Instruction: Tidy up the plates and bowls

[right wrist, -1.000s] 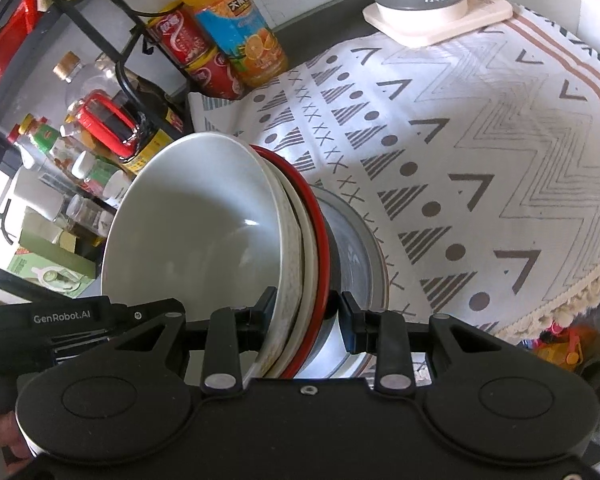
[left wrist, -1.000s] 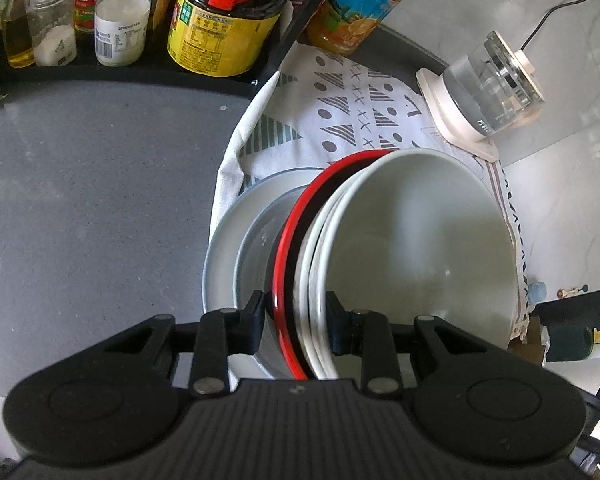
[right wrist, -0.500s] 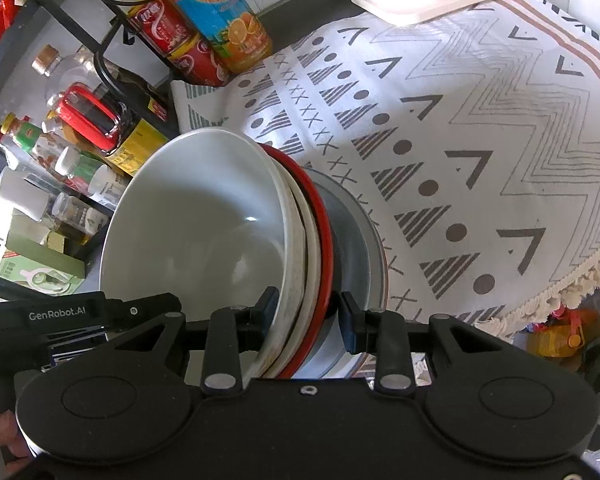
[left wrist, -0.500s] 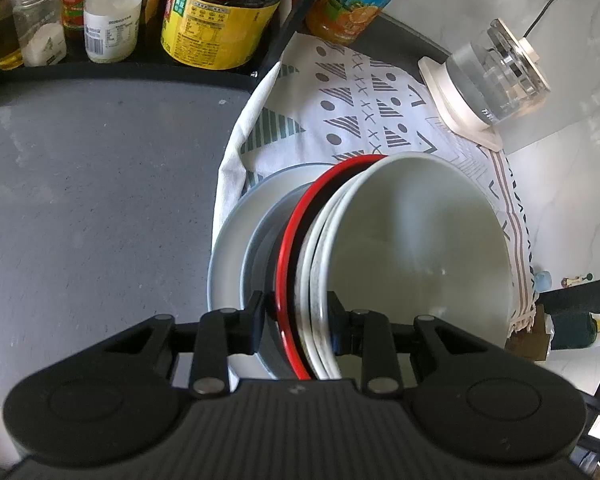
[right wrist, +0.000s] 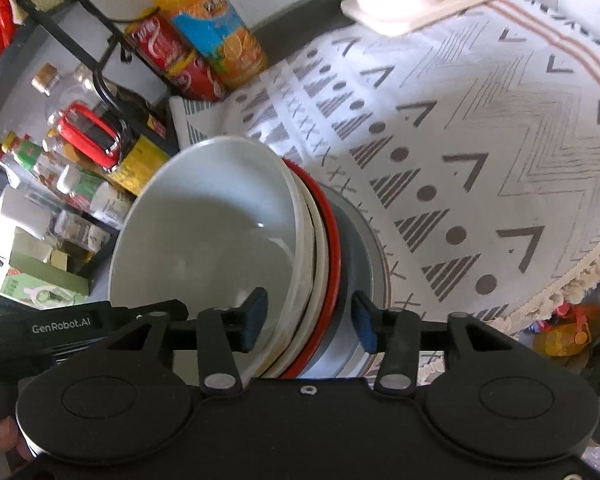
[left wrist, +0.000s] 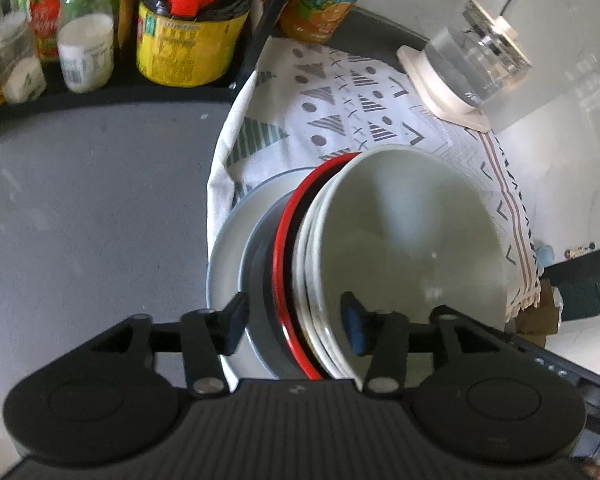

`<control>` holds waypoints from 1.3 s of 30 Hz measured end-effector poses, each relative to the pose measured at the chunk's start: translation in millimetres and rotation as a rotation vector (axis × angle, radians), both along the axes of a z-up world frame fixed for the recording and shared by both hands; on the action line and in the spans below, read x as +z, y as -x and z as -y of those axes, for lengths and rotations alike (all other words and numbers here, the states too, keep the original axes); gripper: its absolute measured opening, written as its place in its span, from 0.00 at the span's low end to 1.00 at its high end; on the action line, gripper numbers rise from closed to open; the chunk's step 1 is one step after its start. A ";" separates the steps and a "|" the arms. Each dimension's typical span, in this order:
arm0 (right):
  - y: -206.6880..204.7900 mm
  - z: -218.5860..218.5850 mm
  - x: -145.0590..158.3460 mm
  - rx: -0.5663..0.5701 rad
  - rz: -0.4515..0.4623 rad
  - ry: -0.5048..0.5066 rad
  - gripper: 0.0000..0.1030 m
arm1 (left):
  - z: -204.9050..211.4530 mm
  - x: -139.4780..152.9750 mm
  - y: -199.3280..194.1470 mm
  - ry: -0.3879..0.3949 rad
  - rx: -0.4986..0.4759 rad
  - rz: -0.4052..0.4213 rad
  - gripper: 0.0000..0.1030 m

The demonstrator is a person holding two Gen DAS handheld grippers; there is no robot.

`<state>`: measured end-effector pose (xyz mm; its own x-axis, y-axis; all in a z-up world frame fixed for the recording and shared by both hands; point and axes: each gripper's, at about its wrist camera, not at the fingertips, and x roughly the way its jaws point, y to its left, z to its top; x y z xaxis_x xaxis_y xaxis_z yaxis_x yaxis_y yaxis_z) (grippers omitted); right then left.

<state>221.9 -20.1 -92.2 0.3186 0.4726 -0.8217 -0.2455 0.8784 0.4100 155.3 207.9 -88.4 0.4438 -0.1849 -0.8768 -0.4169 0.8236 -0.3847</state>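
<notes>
Left wrist view: stack already nested w/ white bowl (left wrist: pixel 412 248) atop red-rimmed bowl (left wrist: pixel 286 256) & grey plate (left wrist: pixel 224 252) on patterned cloth (left wrist: pixel 340 112) over bench (left wrist: pixel 80 208), both left tongs (left wrist: pixel 294 322) & right tongs (right wrist: pixel 306 316) spread open astride the rims, so task looks nearly done, only withdrawal left.

Glossy white glazed bowl (left wrist: pixel 412 248) nests in a shiny red-rimmed bowl (left wrist: pixel 284 240) on a smooth grey plate (left wrist: pixel 224 256); woven, fringed cloth (right wrist: pixel 480 168) covers a matt, speckled grey counter (left wrist: pixel 92 200); matt black plastic left gripper (left wrist: pixel 294 316).
</notes>
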 end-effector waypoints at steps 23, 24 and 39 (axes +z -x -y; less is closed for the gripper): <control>51.7 107.4 59.4 -0.186 0.207 0.021 0.96 | 74.3 83.4 16.3 -0.123 -0.127 0.205 0.82; 55.2 113.1 60.6 -0.194 0.212 0.021 0.96 | 80.1 85.7 18.8 -0.122 -0.137 0.214 0.82; 124.2 178.1 76.9 -0.284 0.255 0.026 1.00 | 141.1 98.3 64.3 -0.167 -0.262 0.266 0.82</control>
